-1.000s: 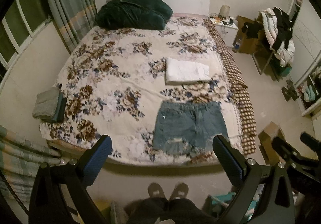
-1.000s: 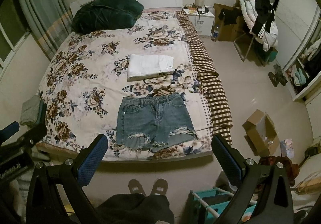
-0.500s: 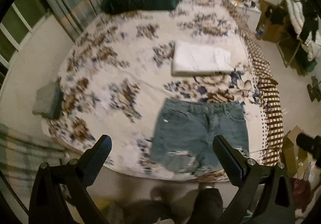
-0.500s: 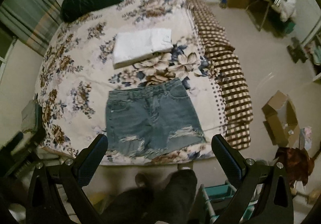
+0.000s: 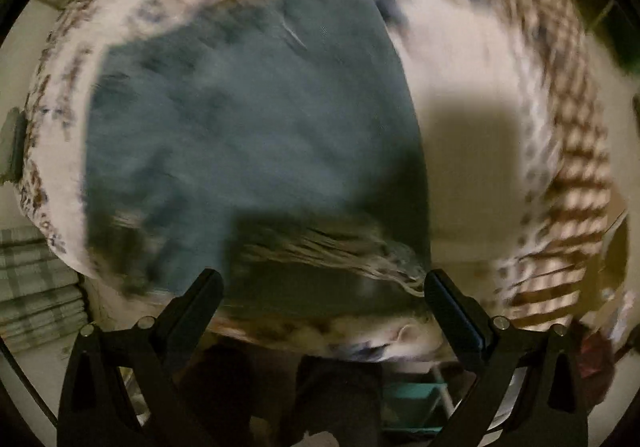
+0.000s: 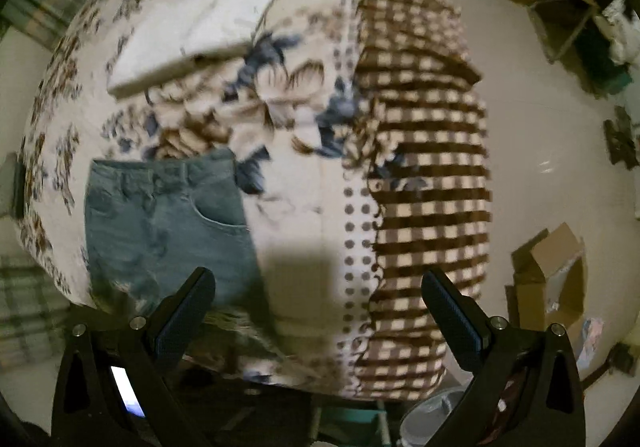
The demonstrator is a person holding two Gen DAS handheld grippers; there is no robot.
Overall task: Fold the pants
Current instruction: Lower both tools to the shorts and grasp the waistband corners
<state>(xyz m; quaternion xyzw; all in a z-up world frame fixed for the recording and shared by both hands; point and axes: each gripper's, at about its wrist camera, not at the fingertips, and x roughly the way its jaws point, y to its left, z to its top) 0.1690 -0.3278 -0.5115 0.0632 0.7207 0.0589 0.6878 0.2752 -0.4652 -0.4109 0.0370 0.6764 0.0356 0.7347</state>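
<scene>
Faded blue denim shorts with frayed, ripped hems [image 6: 168, 223] lie flat and fully spread on the cream floral bedspread with brown and blue blossoms [image 6: 280, 95], near the foot edge of the bed, waistband toward the headboard and hems toward the person. No fold shows in either view, so the task is judged to be at its very start: the garment is laid out, but every fold is left to do.

Left gripper [image 5: 322, 297]: jaws spread wide, nothing between them, poised low over the frayed hem at the garment's right leg (this view is heavily motion-blurred, so contact with the cloth cannot be told). The shorts [image 5: 248, 135] fill most of its field.

Right gripper [image 6: 318, 295]: jaws likewise wide apart and empty, over bare bedspread just beside the shorts' right edge, its left finger [image 6: 184, 311] overlapping the hem in the picture.

Also visible: a folded white garment [image 6: 192, 39] farther up the bed, well apart from the shorts, and a brown-and-cream checked blanket [image 6: 424, 175] draped along the bed's right side.

Remaining, by judgement: grasp an edge, fold the shorts over lengthwise, then fold them again.
</scene>
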